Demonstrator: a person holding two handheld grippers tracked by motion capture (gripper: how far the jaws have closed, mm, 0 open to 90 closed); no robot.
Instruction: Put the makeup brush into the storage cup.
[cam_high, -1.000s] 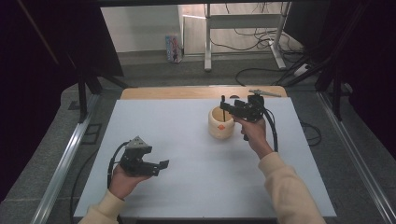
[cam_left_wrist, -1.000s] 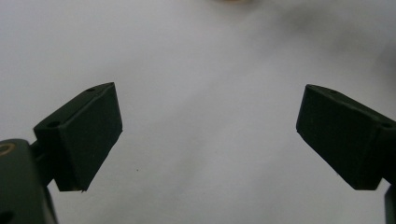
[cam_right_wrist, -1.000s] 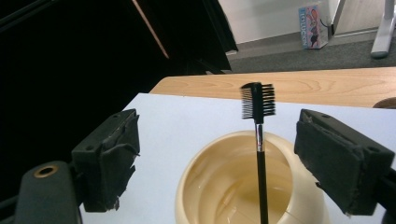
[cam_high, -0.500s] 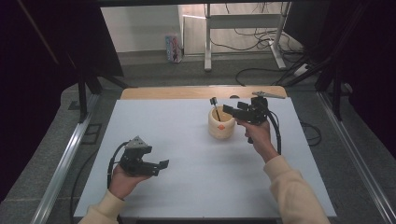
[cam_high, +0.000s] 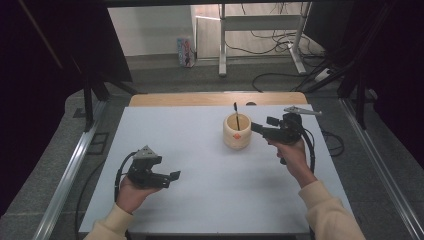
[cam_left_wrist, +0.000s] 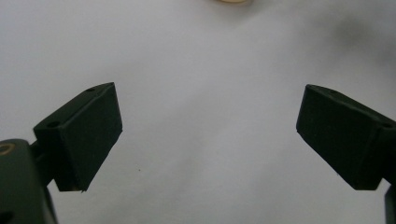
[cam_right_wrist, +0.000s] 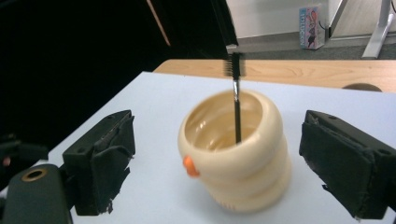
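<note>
A cream ribbed cup (cam_high: 237, 132) stands on the white table (cam_high: 200, 150), right of centre. A thin black brush (cam_high: 236, 112) stands upright in it, bristles on top. My right gripper (cam_high: 263, 125) hovers just right of the cup, jaws pointing at it, open and holding nothing. In the right gripper view the cup (cam_right_wrist: 236, 149), with a small orange mark (cam_right_wrist: 188, 164), sits ahead between the spread jaws of that gripper (cam_right_wrist: 217, 135), and the brush (cam_right_wrist: 235, 70) rises from it. My left gripper (cam_high: 170, 176) rests low at the front left; in its own view it (cam_left_wrist: 208, 116) is open over bare table.
A wooden strip (cam_high: 215, 98) borders the table's far edge. Metal rails (cam_high: 70, 165) run along both sides. Cables (cam_high: 312, 150) trail from the right gripper. The cup's base (cam_left_wrist: 231, 1) shows at the top of the left gripper view.
The right gripper has drawn back to the right and lower, away from the cup, leaving the brush standing in it. The left gripper has stayed put.
</note>
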